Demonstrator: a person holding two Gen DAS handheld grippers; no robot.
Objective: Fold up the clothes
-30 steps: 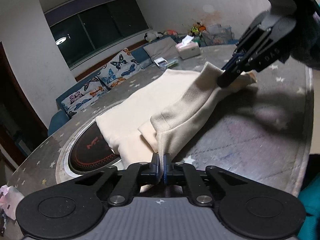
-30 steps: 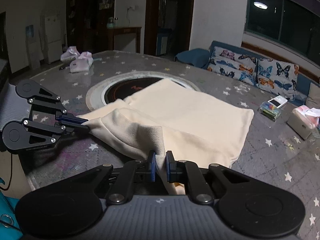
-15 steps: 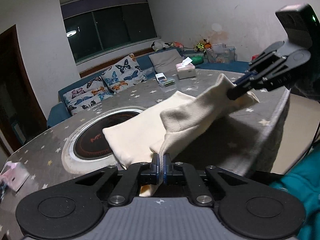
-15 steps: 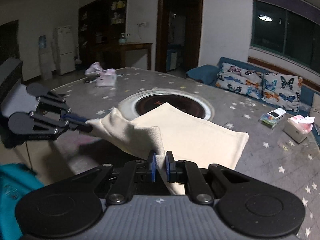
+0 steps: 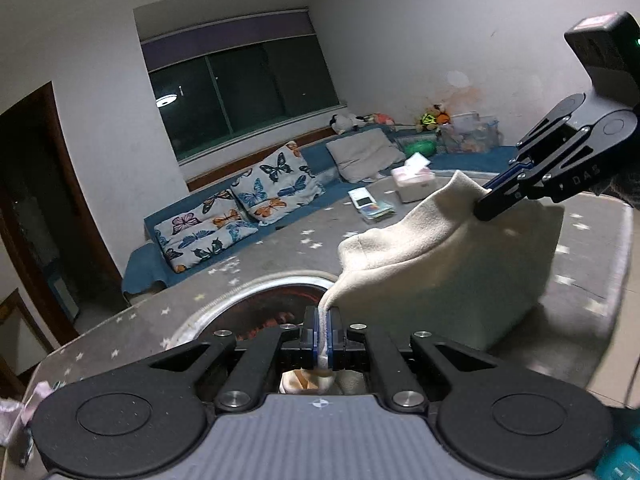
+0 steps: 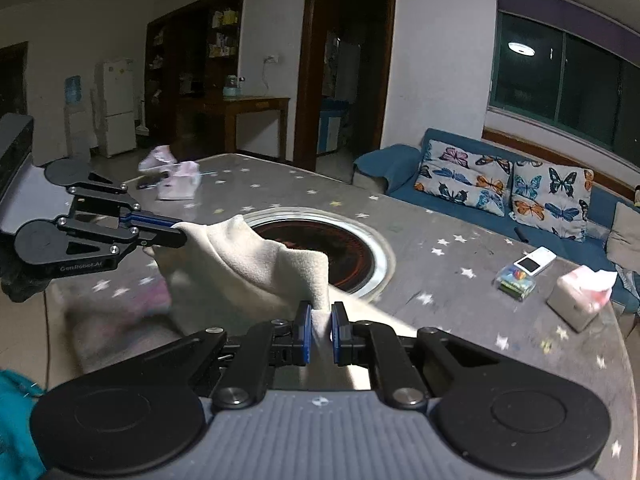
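A: While the cream fleece garment [image 5: 432, 264] is hanging above the star-print surface [image 6: 460, 248], what is gripping it?

B: Left tool [image 5: 322, 334] and right tool [image 6: 319, 330] are each clamping a corner. Already doubled, apparently; laying down and final folding are remaining.

1. The left gripper [image 5: 322, 334] has its two blue-padded fingers pressed almost together, pinching a thin edge of the cream garment [image 5: 440, 264] between them.
2. The right gripper [image 6: 320, 330] also clamps a fold of the garment, its fingers drawn close with a slightly wider gap filled by fabric.
3. In the left wrist view, the right gripper [image 5: 486, 210] reaches in from the upper right, its tips buried in a raised corner of the cloth.
4. In the right wrist view, the left gripper [image 6: 178, 234] enters from the left, its fingers lying nearly level and gripping the opposite corner.
5. Both grippers are held above the table.
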